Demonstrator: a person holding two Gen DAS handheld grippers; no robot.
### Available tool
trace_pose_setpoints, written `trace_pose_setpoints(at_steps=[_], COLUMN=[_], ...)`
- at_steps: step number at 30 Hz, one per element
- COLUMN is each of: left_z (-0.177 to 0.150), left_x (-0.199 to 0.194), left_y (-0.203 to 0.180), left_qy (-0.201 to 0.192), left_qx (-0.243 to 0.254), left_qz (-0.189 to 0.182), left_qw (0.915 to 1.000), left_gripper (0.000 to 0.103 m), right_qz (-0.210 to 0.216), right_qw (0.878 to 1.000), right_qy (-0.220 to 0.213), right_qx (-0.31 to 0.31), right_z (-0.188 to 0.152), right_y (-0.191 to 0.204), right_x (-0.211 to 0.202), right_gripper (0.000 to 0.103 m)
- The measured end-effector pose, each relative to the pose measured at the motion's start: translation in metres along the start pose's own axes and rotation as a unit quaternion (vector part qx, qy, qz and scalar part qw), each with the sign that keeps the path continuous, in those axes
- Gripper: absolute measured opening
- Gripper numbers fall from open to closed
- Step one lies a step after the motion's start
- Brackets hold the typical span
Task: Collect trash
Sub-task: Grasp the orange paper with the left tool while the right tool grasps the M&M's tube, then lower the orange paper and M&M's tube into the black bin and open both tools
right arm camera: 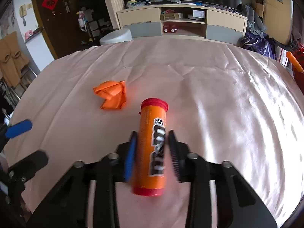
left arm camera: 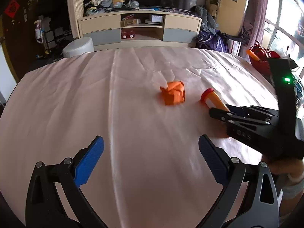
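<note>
An orange M&M's tube (right arm camera: 153,146) with red caps lies lengthwise between the fingers of my right gripper (right arm camera: 152,138), which is shut on it just above the pink tablecloth. The tube also shows in the left wrist view (left arm camera: 212,99), with my right gripper (left arm camera: 216,112) coming in from the right. A crumpled orange paper (left arm camera: 173,93) lies on the cloth left of the tube; it also shows in the right wrist view (right arm camera: 112,95). My left gripper (left arm camera: 151,150) is open and empty, nearer than the paper.
The round table (left arm camera: 76,114) carries a wrinkled pink cloth. A red basket (left arm camera: 263,57) with an orange handle stands at the far right edge. A white stool (left arm camera: 78,46) and a low cabinet (left arm camera: 140,28) stand beyond the table.
</note>
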State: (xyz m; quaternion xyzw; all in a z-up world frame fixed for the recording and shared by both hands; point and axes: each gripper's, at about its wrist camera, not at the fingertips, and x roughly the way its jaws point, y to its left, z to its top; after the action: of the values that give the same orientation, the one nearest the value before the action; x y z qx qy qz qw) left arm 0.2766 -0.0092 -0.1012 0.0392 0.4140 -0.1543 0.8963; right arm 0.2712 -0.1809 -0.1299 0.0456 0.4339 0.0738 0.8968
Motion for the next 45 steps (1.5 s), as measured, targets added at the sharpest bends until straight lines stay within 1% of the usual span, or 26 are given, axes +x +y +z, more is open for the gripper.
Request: trace_pose_setpoints(at_steps=[4, 8, 12, 14, 15, 16, 17, 19, 22, 28, 34, 38, 41, 43, 45], left_z=[0.021, 0.041, 0.056, 0.059, 0.060, 0.061, 0.063, 0.065, 0.066, 0.052, 0.026, 0.000, -0.023, -0.036, -0.056], left_x=[0.024, 0.052, 0.080, 0.091, 0.095, 0.096, 0.097, 0.096, 0.091, 0.054, -0.004, -0.049, -0.088, -0.106, -0.126], left_y=[-0.007, -0.014, -0.021, -0.025, -0.026, -0.028, -0.029, -0.029, -0.028, -0.035, -0.047, -0.058, -0.070, -0.074, -0.083], left_qy=[0.006, 0.017, 0.033, 0.039, 0.040, 0.034, 0.031, 0.030, 0.031, 0.019, 0.004, 0.002, -0.004, -0.009, -0.010], left_qx=[0.003, 0.002, 0.006, 0.011, 0.013, 0.017, 0.022, 0.021, 0.020, 0.027, 0.031, 0.040, 0.046, 0.050, 0.064], left_qz=[-0.014, -0.029, -0.031, -0.028, -0.025, -0.017, -0.011, -0.011, -0.013, -0.008, -0.007, -0.007, -0.011, -0.011, -0.006], left_qw=[0.9999, 0.9994, 0.9990, 0.9988, 0.9988, 0.9991, 0.9992, 0.9993, 0.9992, 0.9994, 0.9995, 0.9992, 0.9989, 0.9986, 0.9979], left_gripper=[0.094, 0.084, 0.078, 0.069, 0.066, 0.060, 0.051, 0.040, 0.038, 0.037, 0.037, 0.037, 0.037, 0.037, 0.037], right_qz=[-0.007, -0.010, -0.007, -0.006, -0.007, -0.007, -0.007, -0.005, -0.005, -0.007, -0.006, -0.007, -0.003, 0.000, 0.001], right_qw=[1.000, 1.000, 0.999, 1.000, 0.999, 0.999, 1.000, 1.000, 1.000, 0.999, 0.998, 0.996, 0.995, 0.994, 0.994], right_qy=[-0.007, -0.014, -0.017, -0.019, -0.020, -0.020, -0.019, -0.017, -0.019, -0.044, -0.068, -0.083, -0.096, -0.100, -0.100], right_qx=[0.008, 0.023, 0.027, 0.024, 0.024, 0.024, 0.023, 0.021, 0.015, 0.004, -0.007, -0.021, -0.028, -0.031, -0.036], right_z=[0.009, 0.013, 0.016, 0.017, 0.018, 0.018, 0.018, 0.019, 0.017, 0.008, -0.012, -0.031, -0.051, -0.063, -0.079], right_y=[-0.018, -0.034, -0.045, -0.047, -0.047, -0.048, -0.049, -0.050, -0.046, -0.036, -0.024, -0.014, -0.005, -0.001, 0.003], right_x=[0.002, 0.002, 0.001, 0.002, 0.002, 0.003, 0.004, 0.005, -0.001, -0.034, -0.083, -0.123, -0.156, -0.170, -0.183], right_gripper=[0.029, 0.029, 0.029, 0.029, 0.029, 0.029, 0.029, 0.029, 0.029, 0.029, 0.029, 0.029, 0.029, 0.029, 0.029])
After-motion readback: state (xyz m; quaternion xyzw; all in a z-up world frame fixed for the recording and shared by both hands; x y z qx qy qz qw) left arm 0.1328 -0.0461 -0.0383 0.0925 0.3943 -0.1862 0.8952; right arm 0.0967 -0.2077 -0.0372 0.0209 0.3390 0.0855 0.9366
